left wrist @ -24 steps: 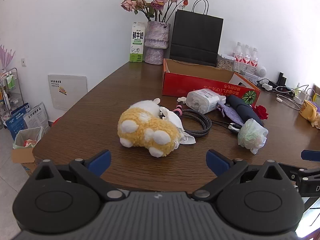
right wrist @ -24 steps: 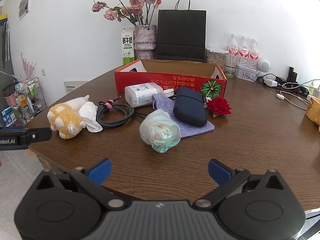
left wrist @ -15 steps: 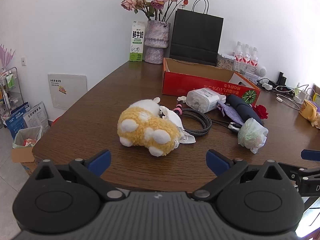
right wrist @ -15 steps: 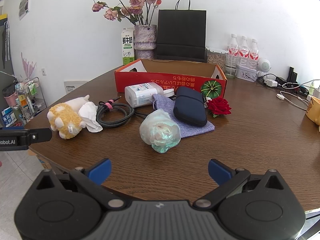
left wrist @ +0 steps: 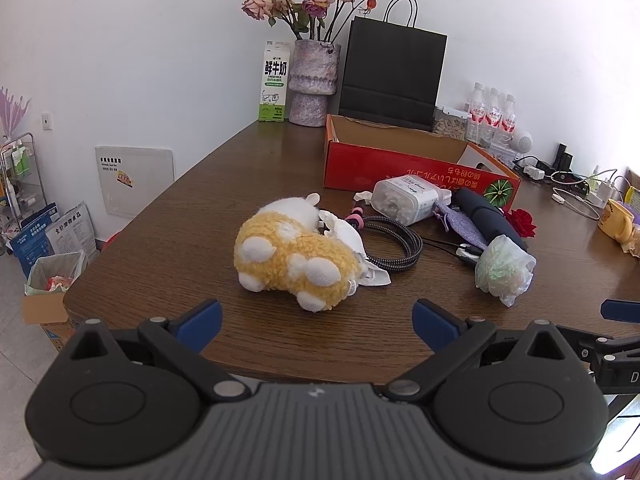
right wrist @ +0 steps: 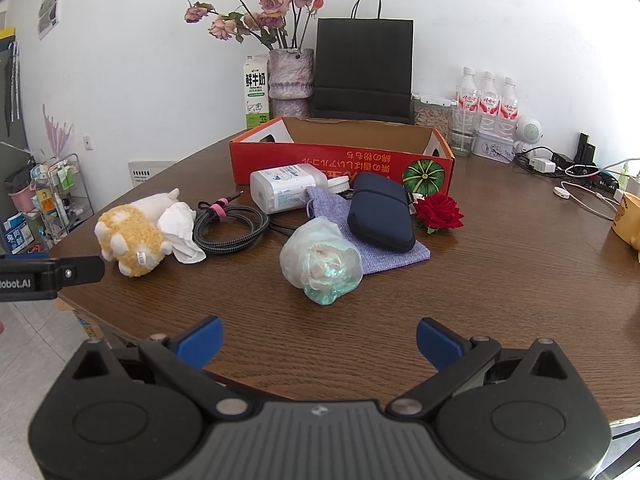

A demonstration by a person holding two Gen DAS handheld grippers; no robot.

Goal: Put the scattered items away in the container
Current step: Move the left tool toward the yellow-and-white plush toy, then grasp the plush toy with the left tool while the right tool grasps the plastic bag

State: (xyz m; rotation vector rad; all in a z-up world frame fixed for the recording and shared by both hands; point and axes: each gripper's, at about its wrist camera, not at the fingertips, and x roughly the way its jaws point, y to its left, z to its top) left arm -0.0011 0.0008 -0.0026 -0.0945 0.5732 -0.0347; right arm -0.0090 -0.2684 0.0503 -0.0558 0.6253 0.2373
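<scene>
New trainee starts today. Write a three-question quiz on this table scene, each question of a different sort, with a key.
1. True or false: the red box already holds the plush toy.
2. Which thing lies on the purple cloth pouch? A) red rose B) dark blue case C) coiled cable
3. Fill in: both the left hand-held gripper and the right hand-held gripper are ____ and hold nothing.

Key:
1. False; the toy lies on the table, touching a crumpled tissue.
2. B, the dark blue case.
3. Open.
</scene>
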